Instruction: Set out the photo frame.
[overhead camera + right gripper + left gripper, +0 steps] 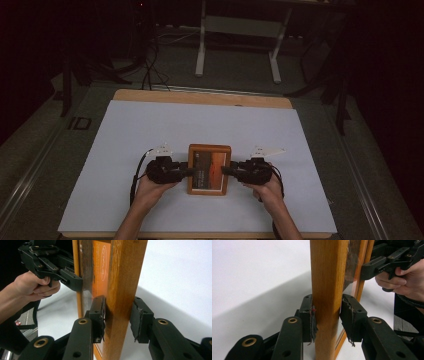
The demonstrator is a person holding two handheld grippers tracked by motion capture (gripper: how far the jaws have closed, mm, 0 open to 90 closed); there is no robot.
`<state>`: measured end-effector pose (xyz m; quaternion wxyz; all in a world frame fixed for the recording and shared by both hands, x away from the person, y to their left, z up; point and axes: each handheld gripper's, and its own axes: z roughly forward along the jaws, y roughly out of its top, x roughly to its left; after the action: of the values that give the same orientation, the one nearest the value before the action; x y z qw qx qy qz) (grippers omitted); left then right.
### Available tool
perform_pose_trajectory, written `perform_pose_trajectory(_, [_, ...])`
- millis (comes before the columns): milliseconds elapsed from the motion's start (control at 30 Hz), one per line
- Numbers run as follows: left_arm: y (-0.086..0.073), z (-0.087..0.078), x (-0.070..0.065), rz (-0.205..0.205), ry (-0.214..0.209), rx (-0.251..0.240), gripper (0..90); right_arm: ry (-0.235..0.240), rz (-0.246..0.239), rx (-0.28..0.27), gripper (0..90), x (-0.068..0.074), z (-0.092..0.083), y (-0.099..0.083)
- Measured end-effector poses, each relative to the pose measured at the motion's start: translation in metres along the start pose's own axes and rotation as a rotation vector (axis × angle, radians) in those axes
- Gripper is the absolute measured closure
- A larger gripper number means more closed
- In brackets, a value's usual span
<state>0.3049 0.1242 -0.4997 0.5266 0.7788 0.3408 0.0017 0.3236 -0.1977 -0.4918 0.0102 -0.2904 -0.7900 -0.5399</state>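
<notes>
A wooden picture frame (pixel 209 169) with an orange and brown picture behind glass is held over the near middle of the white table cover (pixel 150 130). My left gripper (pixel 187 170) is shut on its left side rail. In the left gripper view both pads of this gripper (pixel 327 315) press the wooden rail (pixel 328 277). My right gripper (pixel 225 171) is shut on the right side rail. The right gripper view shows its pads (pixel 117 315) clamping that rail (pixel 125 277). Each gripper view also shows the other hand and its gripper (pixel 384 263) (pixel 50 260) on the far side of the frame.
The white cover lies on a wooden table whose edge (pixel 200 96) shows at the back. Beyond it stand a white desk frame (pixel 240 30) and black cables (pixel 150 70) on a dark floor. Open white surface lies left, right and behind the frame.
</notes>
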Motion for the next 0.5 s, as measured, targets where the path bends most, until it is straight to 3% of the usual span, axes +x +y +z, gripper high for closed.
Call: perform_pose_trajectory(500, [-0.0019, -0.0008, -0.0006, -0.001, 0.001, -0.003, 65.1, 0.003, 0.006, -0.008, 65.9, -0.0002, 0.0003, -0.0020])
